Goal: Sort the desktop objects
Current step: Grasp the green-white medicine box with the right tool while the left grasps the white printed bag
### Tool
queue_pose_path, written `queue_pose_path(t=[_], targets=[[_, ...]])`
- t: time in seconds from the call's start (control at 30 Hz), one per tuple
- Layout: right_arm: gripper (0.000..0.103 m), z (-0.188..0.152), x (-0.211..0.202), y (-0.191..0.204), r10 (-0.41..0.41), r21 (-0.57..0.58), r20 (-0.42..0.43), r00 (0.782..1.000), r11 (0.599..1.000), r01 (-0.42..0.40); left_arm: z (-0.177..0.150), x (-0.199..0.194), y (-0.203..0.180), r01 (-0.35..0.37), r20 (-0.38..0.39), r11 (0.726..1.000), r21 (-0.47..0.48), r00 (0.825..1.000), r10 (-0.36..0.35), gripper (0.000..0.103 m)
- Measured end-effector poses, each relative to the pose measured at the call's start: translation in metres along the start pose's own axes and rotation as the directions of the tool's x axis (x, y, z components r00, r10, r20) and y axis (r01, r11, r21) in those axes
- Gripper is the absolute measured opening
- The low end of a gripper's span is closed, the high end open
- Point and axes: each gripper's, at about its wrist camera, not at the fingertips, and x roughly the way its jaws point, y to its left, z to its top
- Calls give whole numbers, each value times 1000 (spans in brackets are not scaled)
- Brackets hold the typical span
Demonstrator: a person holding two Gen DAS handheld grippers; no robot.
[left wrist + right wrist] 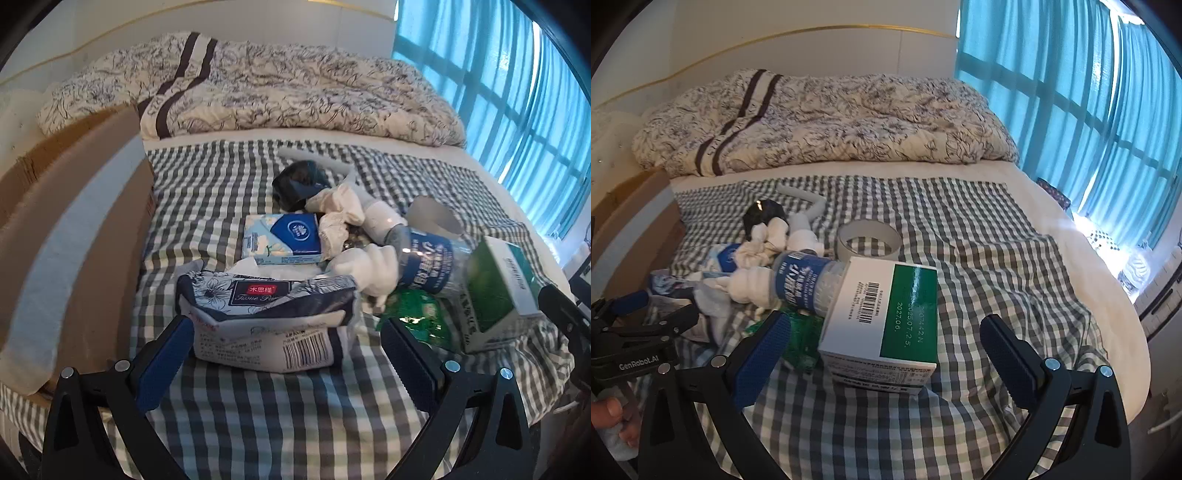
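My left gripper (288,354) stands spread wide with nothing in it, its blue pads flanking the near end of a soft tissue pack (266,317) that lies between the jaws but does not visibly touch them. My right gripper (886,354) is likewise released, the green-and-white carton (886,321) sitting between its pads, nearer the left one, ungrasped. Beyond them the heap on the checked bedsheet (295,424) looks unsorted: a blue tissue box (282,240), crumpled white cloths (338,210), a blue-labelled plastic bottle (805,284) lying on its side against the carton, a green wrapper (417,314), a tape roll (870,242) and a dark bundle (301,181) I cannot identify. The cardboard box (74,240) at the left may be the destination; its inside is hidden. By my reckoning, sorting has barely begun.
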Motion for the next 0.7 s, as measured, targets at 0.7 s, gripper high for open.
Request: queue_pose_path(t=[0.7], targets=[[103,-8,50,-3,-57,32,-101,993,998,61,-1,41,3,-15,-42,1000,-7,999,15,103]])
